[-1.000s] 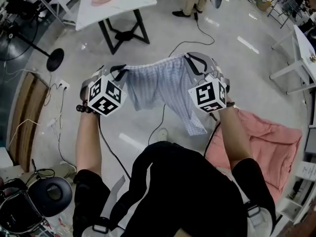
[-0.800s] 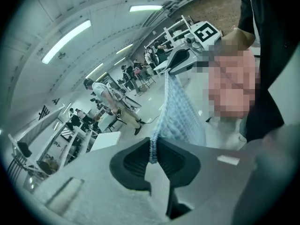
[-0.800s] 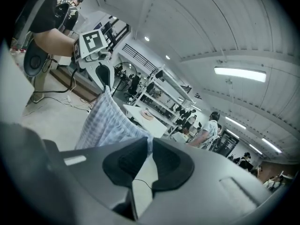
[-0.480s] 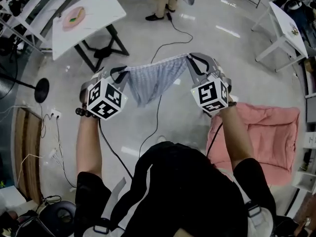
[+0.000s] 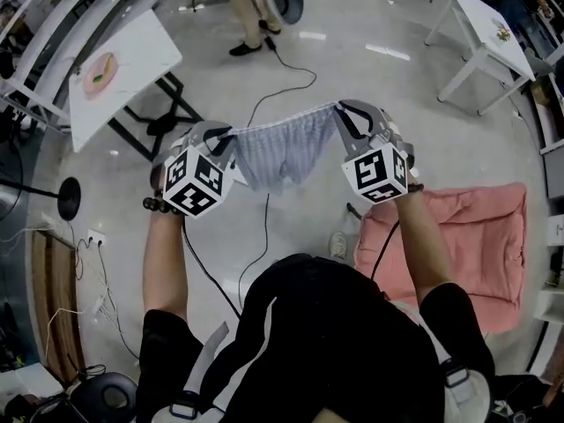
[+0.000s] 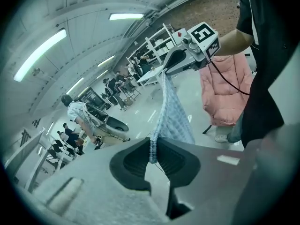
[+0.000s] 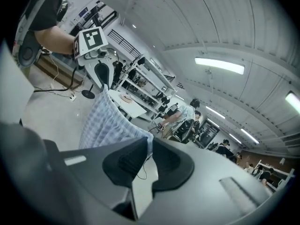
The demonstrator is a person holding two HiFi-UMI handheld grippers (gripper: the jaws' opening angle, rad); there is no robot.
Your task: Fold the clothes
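Observation:
A light blue checked garment [image 5: 280,148] hangs in the air, stretched between both grippers above the floor. My left gripper [image 5: 227,135] is shut on its left corner, and in the left gripper view the cloth edge [image 6: 153,149] is pinched between the jaws. My right gripper [image 5: 339,113] is shut on the right corner; the right gripper view shows the cloth [image 7: 110,121] running from its jaws to the other gripper [image 7: 101,71]. The garment sags in the middle.
A pink cloth [image 5: 458,236] covers a surface at the right. A white table [image 5: 115,69] with black legs stands at the upper left, another white table [image 5: 485,25] at the upper right. Black cables [image 5: 264,227] trail on the floor. A person [image 5: 245,7] stands at the top.
The whole scene has swung: both grippers carried the garment sideways across the room. The cloth's long hanging part has drawn up and now looks shorter. The pink cloth sits closer at the right.

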